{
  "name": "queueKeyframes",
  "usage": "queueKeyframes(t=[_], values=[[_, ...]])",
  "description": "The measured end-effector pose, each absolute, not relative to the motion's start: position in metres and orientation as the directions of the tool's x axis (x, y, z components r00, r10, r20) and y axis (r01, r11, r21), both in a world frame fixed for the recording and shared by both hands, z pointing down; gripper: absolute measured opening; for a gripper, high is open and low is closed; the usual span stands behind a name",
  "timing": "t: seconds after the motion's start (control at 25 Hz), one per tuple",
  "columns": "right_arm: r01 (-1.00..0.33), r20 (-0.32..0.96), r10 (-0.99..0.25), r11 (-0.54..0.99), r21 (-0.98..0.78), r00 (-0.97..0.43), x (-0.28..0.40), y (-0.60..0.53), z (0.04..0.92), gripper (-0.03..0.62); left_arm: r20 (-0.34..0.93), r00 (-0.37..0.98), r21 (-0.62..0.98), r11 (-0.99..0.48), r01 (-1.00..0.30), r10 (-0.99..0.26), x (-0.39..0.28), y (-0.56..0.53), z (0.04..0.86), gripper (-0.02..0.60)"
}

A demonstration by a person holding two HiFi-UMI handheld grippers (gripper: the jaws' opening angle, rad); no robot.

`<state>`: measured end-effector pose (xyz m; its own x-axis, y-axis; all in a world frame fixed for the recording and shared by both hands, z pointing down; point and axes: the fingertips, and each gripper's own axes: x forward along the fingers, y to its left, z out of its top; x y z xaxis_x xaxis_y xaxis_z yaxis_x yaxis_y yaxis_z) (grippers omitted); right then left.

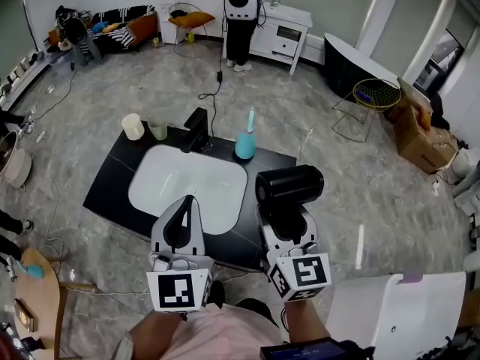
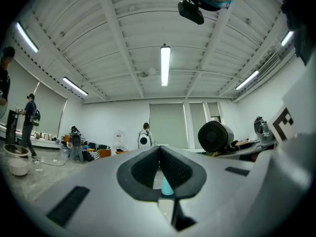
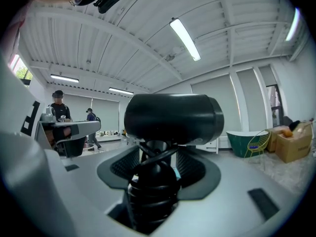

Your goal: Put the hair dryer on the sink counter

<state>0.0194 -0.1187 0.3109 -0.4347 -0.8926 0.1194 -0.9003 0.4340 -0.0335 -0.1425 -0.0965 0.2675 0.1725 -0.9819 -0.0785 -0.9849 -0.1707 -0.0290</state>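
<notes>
On the far left of the black sink counter point(image 1: 112, 182) stand two pale cups point(image 1: 133, 126), well away from your work. Your left gripper point(image 1: 187, 202) hangs over the near edge of the white basin point(image 1: 187, 178) with its jaws closed together on nothing, so it has no part in this. Further right, the black faucet point(image 1: 196, 130) and a blue bottle point(image 1: 245, 142) sit at the basin's far rim. Your right gripper point(image 1: 289, 207) is the one that matters: its jaws are clamped on the handle of the hair dryer point(image 1: 290, 184), cord coiled round it, barrel lying crosswise, left to right. The bare strip of counter right of the basin lies ahead and slightly left of those jaws, so that looks like your landing spot, short of the bottle.
</notes>
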Motion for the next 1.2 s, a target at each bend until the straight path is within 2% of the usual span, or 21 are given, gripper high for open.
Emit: queueKeyframes(t=[0.36, 1.2], values=[[-0.910, 0.128, -0.901, 0.414, -0.025, -0.414, 0.012, -0.135, 0.318, 0.242, -0.084, 0.194, -0.028, -0.192, -0.981, -0.977, -0.150, -0.112, 0.272, 0.009], [-0.919, 0.295, -0.871, 0.386, -0.081, -0.392, 0.032, -0.153, 0.398, 0.242, 0.035, 0.208, -0.015, -0.209, -0.978, -0.977, -0.131, -0.140, 0.312, 0.009]])
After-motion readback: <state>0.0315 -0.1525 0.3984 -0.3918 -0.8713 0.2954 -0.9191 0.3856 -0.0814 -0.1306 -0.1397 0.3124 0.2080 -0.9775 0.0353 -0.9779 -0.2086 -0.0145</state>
